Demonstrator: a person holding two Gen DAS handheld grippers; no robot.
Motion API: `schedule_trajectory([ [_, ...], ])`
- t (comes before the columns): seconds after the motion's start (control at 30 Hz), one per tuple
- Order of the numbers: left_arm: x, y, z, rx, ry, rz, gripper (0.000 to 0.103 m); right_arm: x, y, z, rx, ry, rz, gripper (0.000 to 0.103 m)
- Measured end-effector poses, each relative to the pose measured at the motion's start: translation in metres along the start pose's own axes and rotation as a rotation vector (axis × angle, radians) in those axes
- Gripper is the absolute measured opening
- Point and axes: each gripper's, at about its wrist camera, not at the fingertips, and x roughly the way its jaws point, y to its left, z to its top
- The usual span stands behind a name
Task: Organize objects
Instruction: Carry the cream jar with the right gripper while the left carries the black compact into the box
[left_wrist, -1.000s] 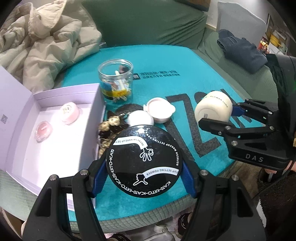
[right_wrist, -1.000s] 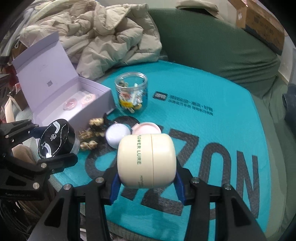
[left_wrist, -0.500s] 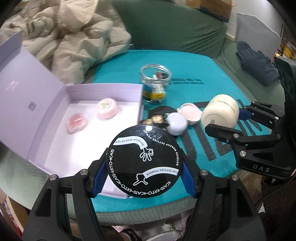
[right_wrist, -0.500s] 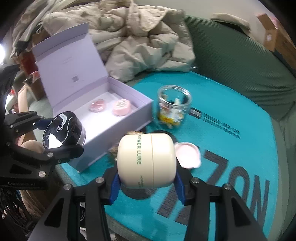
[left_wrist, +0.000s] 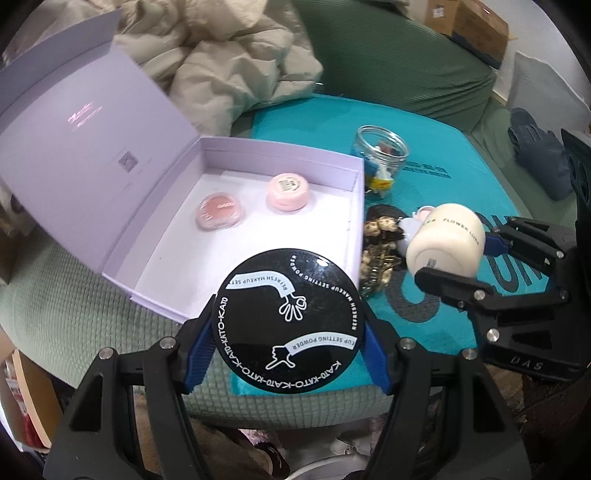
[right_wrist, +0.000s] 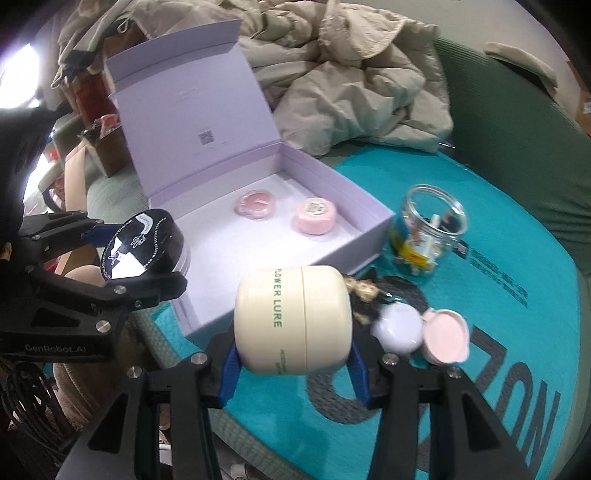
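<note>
Both claws now nearer the lilac box (left_wrist: 354, 173): left claw (left_wrist: 288, 321) pinching black powder jar (left_wrist: 288, 317); right claw (right_wrist: 293, 321) pinching cream jar (right_wrist: 291, 319).

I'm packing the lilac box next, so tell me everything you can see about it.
The lilac box looks like stiff card, with a white floor. Its hinged lid stands open. It rests half on the teal mat. Two pink compacts lie inside near the back wall; the rest is bare. Neither gripper touches it.
</note>
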Motion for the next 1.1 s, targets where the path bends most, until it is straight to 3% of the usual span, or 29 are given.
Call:
schedule_trajectory([
  [0.57, 0.006, 0.045, -0.001, -0.06, 0.016, 0.057, 0.067, 0.036, 0.028, 0.029, -0.066, 0.03, 0.054, 0.05],
  [1.1, 0.032, 0.072, 0.015, -0.073, 0.04, 0.034, 0.067, 0.068, 0.028, 0.053, -0.087, 0.062, 0.059, 0.05],
])
